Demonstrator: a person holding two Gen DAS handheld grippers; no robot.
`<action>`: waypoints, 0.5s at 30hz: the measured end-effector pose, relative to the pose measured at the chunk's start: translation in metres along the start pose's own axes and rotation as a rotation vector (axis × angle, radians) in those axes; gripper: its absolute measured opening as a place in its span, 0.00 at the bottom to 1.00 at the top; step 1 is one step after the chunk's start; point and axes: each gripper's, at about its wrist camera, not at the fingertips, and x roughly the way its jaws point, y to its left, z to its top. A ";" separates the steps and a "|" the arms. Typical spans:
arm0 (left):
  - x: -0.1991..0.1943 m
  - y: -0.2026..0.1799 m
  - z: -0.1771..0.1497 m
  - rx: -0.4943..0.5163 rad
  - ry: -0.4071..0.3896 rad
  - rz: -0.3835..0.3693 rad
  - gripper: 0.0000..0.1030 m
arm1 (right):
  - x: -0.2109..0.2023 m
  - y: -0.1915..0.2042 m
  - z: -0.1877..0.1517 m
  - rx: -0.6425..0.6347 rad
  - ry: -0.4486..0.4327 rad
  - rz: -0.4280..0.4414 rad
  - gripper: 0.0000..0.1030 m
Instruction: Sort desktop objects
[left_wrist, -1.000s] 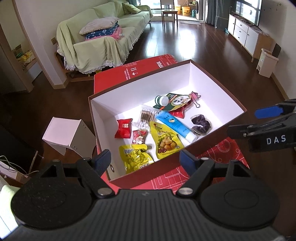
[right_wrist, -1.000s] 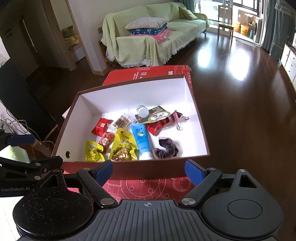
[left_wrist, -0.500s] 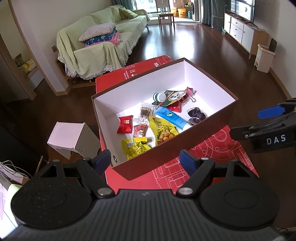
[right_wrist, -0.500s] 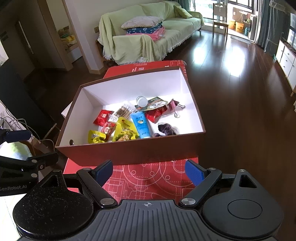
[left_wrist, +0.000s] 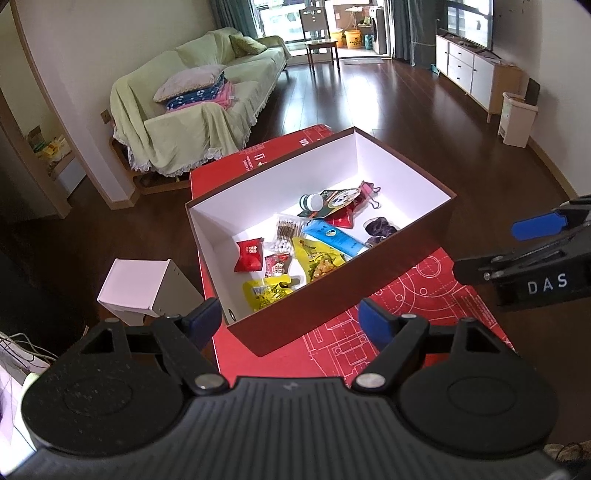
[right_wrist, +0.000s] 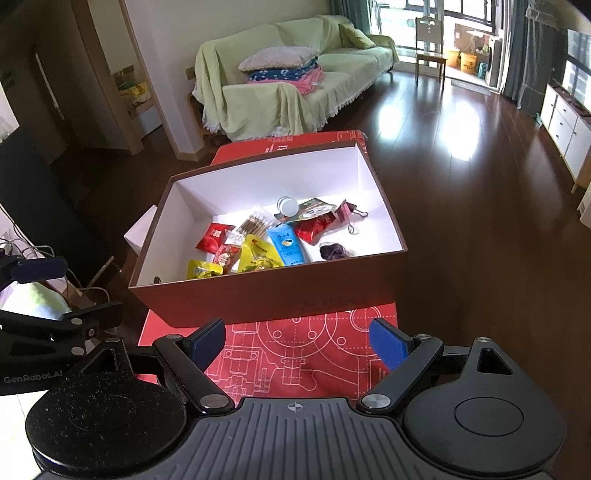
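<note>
Left gripper (left_wrist: 290, 323): jaws spread wide, blue pads bare, nothing between them. Right gripper (right_wrist: 297, 341): likewise wide apart and holding nothing. Both hang above the near end of the red mat (right_wrist: 295, 354), a flat sheet printed with white line drawings, short of the box.

The box (right_wrist: 266, 295) is rectangular, brown outside, smooth white inside, lid off, its near wall facing the grippers. All sorted items lie loose on its floor, clustered toward the near and middle part:
- blue tube (right_wrist: 288, 245), soft plastic, lying flat at centre;
- yellow snack packet (right_wrist: 256, 254), glossy foil, touching the tube's left side;
- second yellow packet (left_wrist: 266, 291) at the near left corner;
- red sachet (left_wrist: 249, 254) and a smaller red-and-white one beside it;
- cotton swabs (right_wrist: 255, 225) in a clear sleeve;
- white-capped bottle (right_wrist: 288, 205) on its side;
- pink binder clip (right_wrist: 349, 214) — far right;
- dark purple hair tie (right_wrist: 334, 251), near the right wall.

The box's far half is bare. Open mat lies between the grippers and the box. A white carton (left_wrist: 144, 286) stands on the floor just left of the table; dark wooden floor surrounds it, with a draped sofa (right_wrist: 295, 85) beyond.
</note>
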 end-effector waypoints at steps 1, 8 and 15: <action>-0.001 0.000 -0.001 0.001 -0.003 -0.001 0.77 | -0.002 0.001 -0.002 0.001 -0.003 -0.001 0.85; -0.006 -0.004 -0.003 0.008 -0.016 -0.012 0.77 | -0.008 0.000 -0.007 0.010 -0.013 -0.006 0.85; -0.001 -0.008 0.006 0.009 -0.027 0.006 0.77 | -0.003 -0.007 0.001 0.008 -0.018 0.010 0.85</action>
